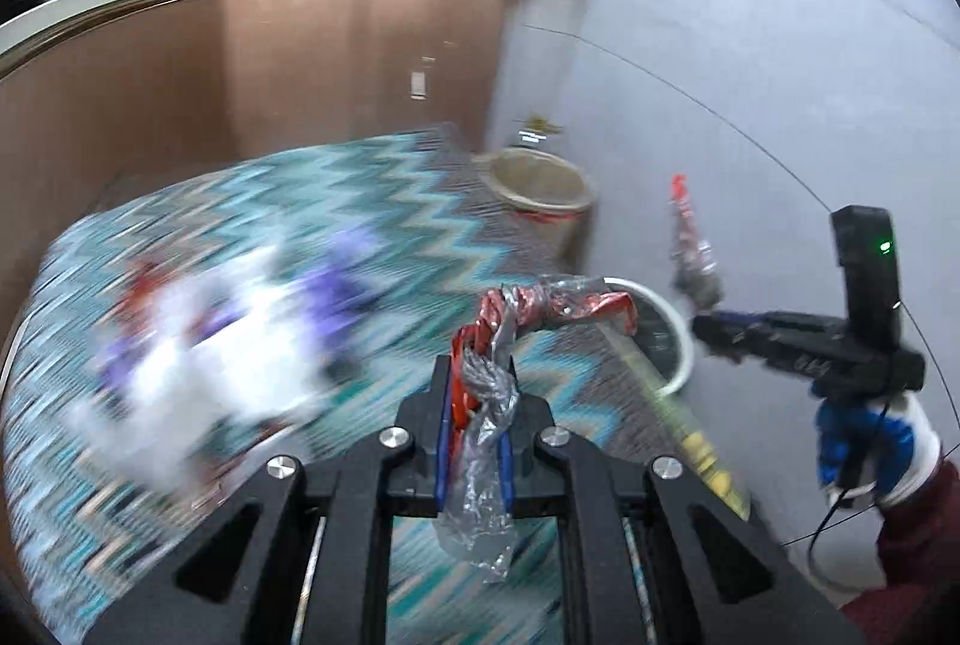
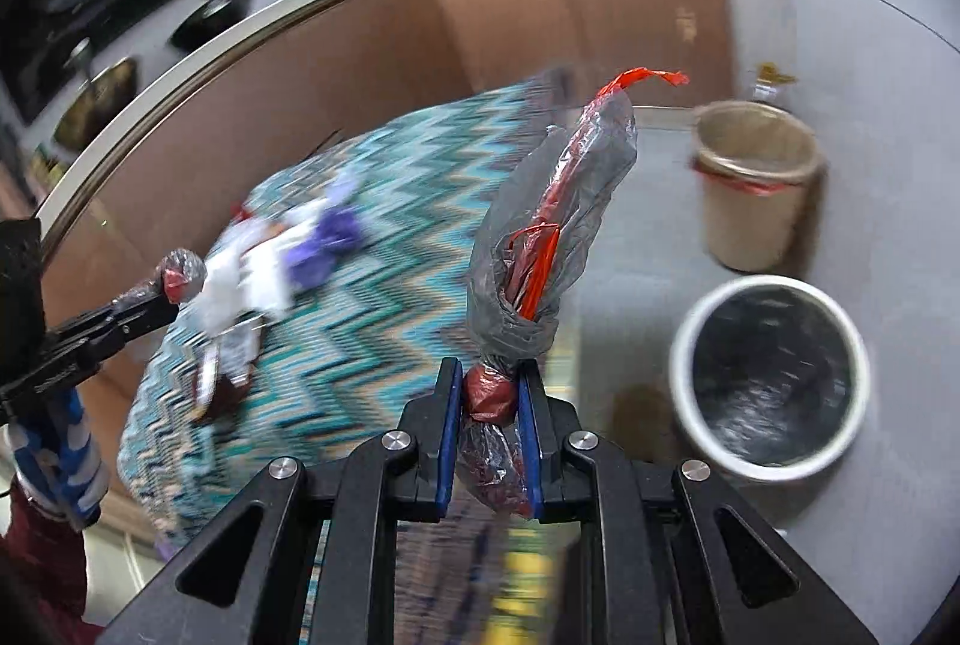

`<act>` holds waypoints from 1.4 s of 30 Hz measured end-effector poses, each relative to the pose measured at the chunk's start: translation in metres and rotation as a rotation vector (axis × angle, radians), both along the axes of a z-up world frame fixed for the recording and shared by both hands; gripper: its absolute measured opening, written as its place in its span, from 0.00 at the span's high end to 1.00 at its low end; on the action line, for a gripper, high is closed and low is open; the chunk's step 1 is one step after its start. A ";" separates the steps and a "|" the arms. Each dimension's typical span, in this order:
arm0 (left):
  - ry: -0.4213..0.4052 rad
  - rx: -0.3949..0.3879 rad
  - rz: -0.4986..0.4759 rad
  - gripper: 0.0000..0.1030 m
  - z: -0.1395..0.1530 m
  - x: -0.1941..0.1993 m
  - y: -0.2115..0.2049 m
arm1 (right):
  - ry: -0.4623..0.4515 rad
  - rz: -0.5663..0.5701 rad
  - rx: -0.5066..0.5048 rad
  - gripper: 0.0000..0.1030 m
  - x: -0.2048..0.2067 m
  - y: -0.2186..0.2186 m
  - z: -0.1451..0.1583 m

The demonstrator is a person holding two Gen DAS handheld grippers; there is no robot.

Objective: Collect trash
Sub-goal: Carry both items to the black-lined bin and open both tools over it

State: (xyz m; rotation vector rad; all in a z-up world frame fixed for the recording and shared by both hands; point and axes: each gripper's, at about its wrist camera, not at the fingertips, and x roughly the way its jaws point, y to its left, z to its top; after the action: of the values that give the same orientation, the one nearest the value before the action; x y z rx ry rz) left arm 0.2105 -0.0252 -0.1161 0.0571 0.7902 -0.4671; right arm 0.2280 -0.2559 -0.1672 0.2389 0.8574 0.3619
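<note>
My left gripper (image 1: 477,375) is shut on a crumpled red and silver wrapper (image 1: 528,312), held above the zigzag tablecloth (image 1: 372,201). My right gripper (image 2: 489,387) is shut on a rolled grey plastic bag with red strips (image 2: 558,201), held upright beside the table. The right gripper also shows at the right of the left wrist view (image 1: 714,315) with its bag (image 1: 690,243). More trash, white and purple wrappers (image 2: 288,255), lies on the cloth. A white bin with a black liner (image 2: 768,381) stands on the floor, lower right.
A beige bin with a red liner (image 2: 756,183) stands on the grey floor beyond the white bin. A brown counter front (image 1: 270,63) runs behind the table. Both views are motion-blurred.
</note>
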 end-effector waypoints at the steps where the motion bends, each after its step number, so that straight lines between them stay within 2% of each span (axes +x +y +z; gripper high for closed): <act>1: 0.012 0.000 -0.025 0.89 -0.003 0.007 -0.018 | 0.006 -0.024 -0.004 0.83 0.002 -0.013 -0.004; 4: 0.084 -0.005 -0.117 0.89 -0.018 0.043 -0.089 | 0.036 -0.105 -0.019 0.83 0.015 -0.052 -0.025; 10: 0.182 0.067 -0.211 0.89 -0.063 0.101 -0.203 | 0.106 -0.200 -0.035 0.83 0.044 -0.102 -0.066; 14: 0.232 0.092 -0.225 0.88 -0.090 0.130 -0.251 | 0.148 -0.231 -0.043 0.81 0.067 -0.128 -0.090; 19: 0.300 0.070 -0.223 0.82 -0.121 0.156 -0.279 | 0.182 -0.280 -0.078 0.76 0.083 -0.146 -0.114; 22: 0.323 0.051 -0.233 0.77 -0.130 0.164 -0.288 | 0.192 -0.306 -0.099 0.66 0.086 -0.154 -0.121; 23: 0.326 0.043 -0.236 0.69 -0.132 0.164 -0.292 | 0.194 -0.315 -0.102 0.63 0.086 -0.157 -0.122; 25: 0.328 0.018 -0.236 0.60 -0.131 0.162 -0.291 | 0.196 -0.331 -0.102 0.62 0.083 -0.160 -0.123; 28: 0.318 -0.009 -0.238 0.60 -0.124 0.159 -0.289 | 0.192 -0.350 -0.099 0.62 0.076 -0.162 -0.119; 33: 0.229 -0.042 -0.215 0.60 -0.093 0.145 -0.272 | 0.164 -0.371 -0.086 0.62 0.062 -0.157 -0.102; 36: 0.152 -0.073 -0.190 0.60 -0.065 0.127 -0.251 | 0.118 -0.364 -0.087 0.62 0.050 -0.142 -0.081; 42: -0.001 -0.116 -0.109 0.59 -0.016 0.077 -0.179 | 0.007 -0.335 -0.113 0.59 0.022 -0.112 -0.030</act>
State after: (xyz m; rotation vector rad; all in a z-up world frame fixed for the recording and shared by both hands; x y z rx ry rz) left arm 0.2875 -0.2039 -0.1317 -0.0075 0.7604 -0.6157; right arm 0.2496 -0.3678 -0.1976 0.2740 0.8251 -0.0001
